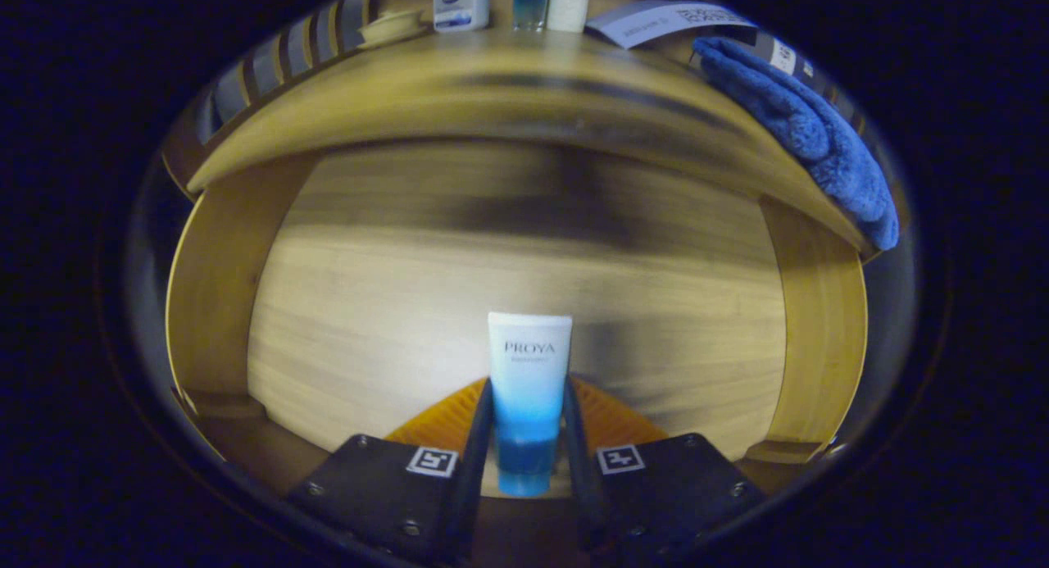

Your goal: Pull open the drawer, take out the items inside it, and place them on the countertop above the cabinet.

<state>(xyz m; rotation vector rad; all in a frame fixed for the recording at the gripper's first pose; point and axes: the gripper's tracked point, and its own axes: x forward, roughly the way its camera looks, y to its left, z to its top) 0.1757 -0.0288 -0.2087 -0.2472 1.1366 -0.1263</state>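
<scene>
Gripper view: tool (529, 437) clamped on tube (529, 388).
Both fingers press the tube's blue lower half; its long axis runs forward along them, white end marked PROYA. Open drawer (508, 306) lies beyond; desk (524, 84) above it carries bottles and a blue towel (807, 125).

One tube (529, 388) in the tool (529, 437), one blue towel (807, 125), three bottles (461, 5), one dish (389, 27)
</scene>
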